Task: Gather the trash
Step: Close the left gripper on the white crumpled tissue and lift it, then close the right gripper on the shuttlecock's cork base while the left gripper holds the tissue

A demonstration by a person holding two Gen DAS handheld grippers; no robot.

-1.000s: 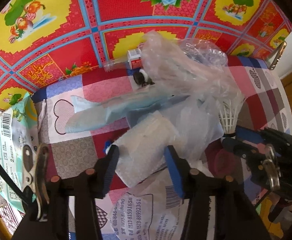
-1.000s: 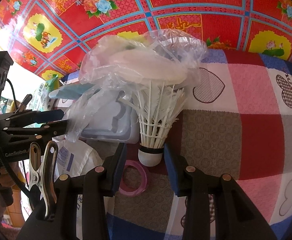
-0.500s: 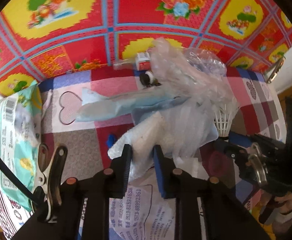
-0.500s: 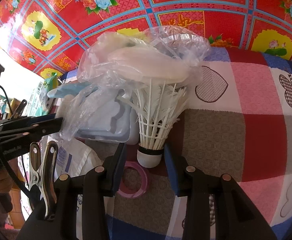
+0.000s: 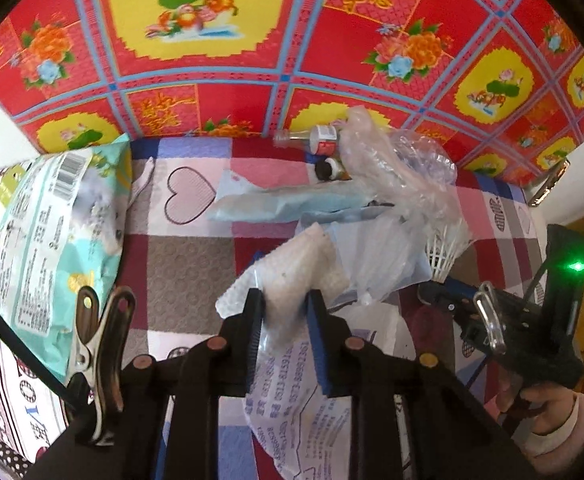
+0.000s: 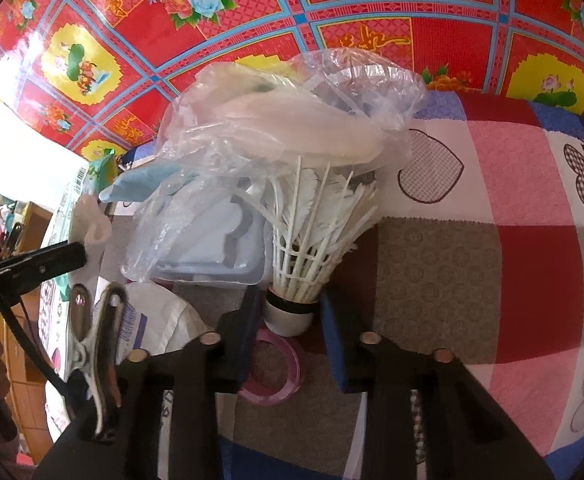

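Clamping a bubble-wrap scrap (image 5: 292, 272) lifted off the litter pile for removal, left gripper (image 5: 286, 316) is closed. Right gripper (image 6: 290, 312) stands open, straddling the shuttlecock (image 6: 311, 248) base on the checked cloth (image 6: 491, 240).

I see a white bubble-wrap scrap (image 5: 292, 276) at frame centre, lifted and crumpled. Behind it, a clear plastic bag (image 5: 387, 168) heaped over a pale blue wrapper (image 5: 284, 204). White shuttlecock (image 6: 311, 240) stands cork-down, centre frame.
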